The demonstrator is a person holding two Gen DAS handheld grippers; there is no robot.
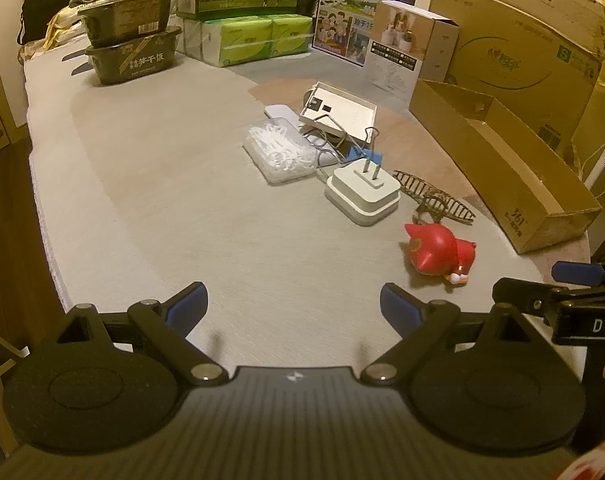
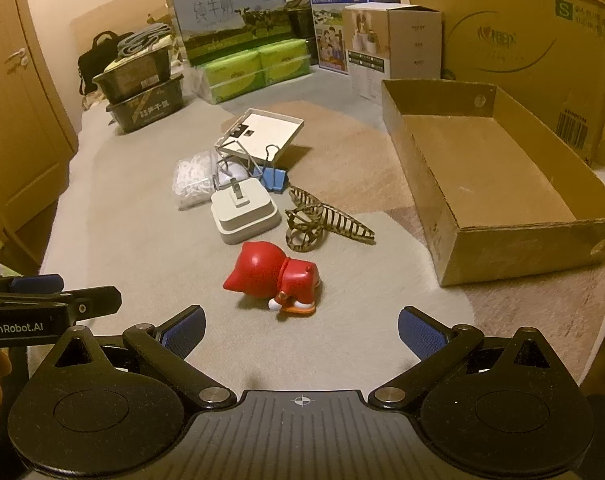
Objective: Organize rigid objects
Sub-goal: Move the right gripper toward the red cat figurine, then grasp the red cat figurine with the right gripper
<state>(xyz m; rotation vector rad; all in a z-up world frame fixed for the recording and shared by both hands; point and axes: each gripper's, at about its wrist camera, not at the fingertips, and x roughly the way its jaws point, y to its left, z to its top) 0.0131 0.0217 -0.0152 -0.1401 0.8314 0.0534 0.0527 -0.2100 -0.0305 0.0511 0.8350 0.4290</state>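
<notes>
Both tongs hang spread wide with nothing between them: the left tongs [image 1: 293, 310] and the right tongs [image 2: 301, 334] hover low over the grey surface [image 2: 134, 216], approx. side by side.

The things to sort lie loose in 1 cluster on that surface, none yet in the open cardboard box [image 2: 530, 240], which stands to the right, apart from them.

Nearest to the right tongs is the red toy figure [image 2: 276, 276], lying on its side. I judge it the first pick. Its body is glossy, hard and rounded, so it can slip; better to close across the narrower middle, not the head, and lift straight before going to the box.

Behind it:
- white plug adapter [image 2: 246, 210], smooth block, 2 prongs up;
- brown wire-like frame [image 2: 322, 222], thin ribs, prob. wood or metal, cannot tell;
- blue binder clip [image 2: 273, 180];
- clear case of white picks [image 2: 192, 180];
- flat white box lid [image 2: 262, 130], tilted on the others.
</notes>
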